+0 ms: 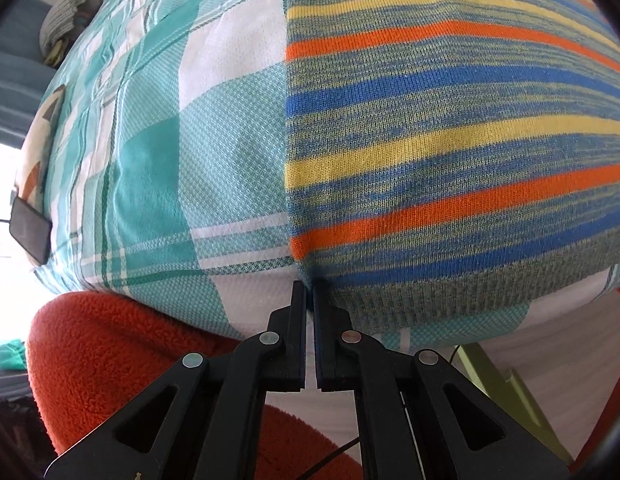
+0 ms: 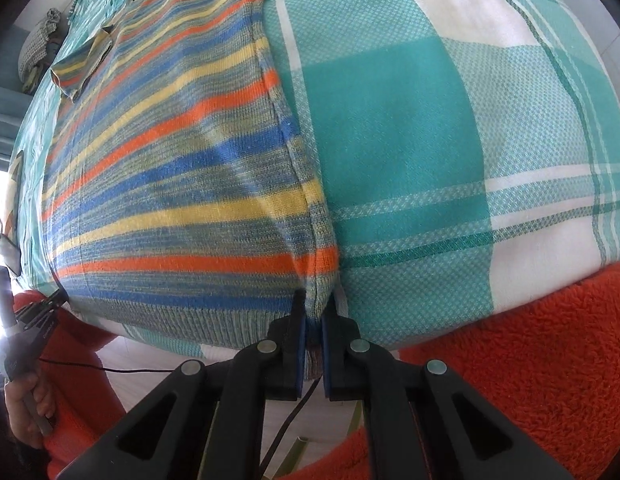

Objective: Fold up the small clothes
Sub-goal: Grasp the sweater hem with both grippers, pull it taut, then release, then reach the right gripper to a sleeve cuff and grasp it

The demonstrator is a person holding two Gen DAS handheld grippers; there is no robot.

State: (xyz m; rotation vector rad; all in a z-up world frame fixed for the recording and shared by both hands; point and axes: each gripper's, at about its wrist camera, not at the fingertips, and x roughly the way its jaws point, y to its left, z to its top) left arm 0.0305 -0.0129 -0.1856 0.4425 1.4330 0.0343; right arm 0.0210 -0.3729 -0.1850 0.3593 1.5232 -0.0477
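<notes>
A small knit sweater (image 1: 450, 152) with orange, blue and yellow stripes lies flat on a teal and white checked cloth (image 1: 182, 152). My left gripper (image 1: 309, 286) is shut on the sweater's near left hem corner at the surface's front edge. In the right wrist view the sweater (image 2: 170, 184) fills the left half, one sleeve (image 2: 82, 64) folded at the far left. My right gripper (image 2: 315, 308) is shut on the near right hem corner, with the ribbed hem pinched between the pads. My left gripper (image 2: 42, 312) also shows at the far left there.
The checked cloth (image 2: 450, 140) covers the whole surface. My orange fleece sleeves (image 1: 110, 360) (image 2: 530, 360) hang below the front edge. A black flat device (image 1: 30, 232) lies at the left edge. A bundle of clothes (image 1: 66, 20) sits far back left. A thin cable (image 2: 122, 370) runs underneath.
</notes>
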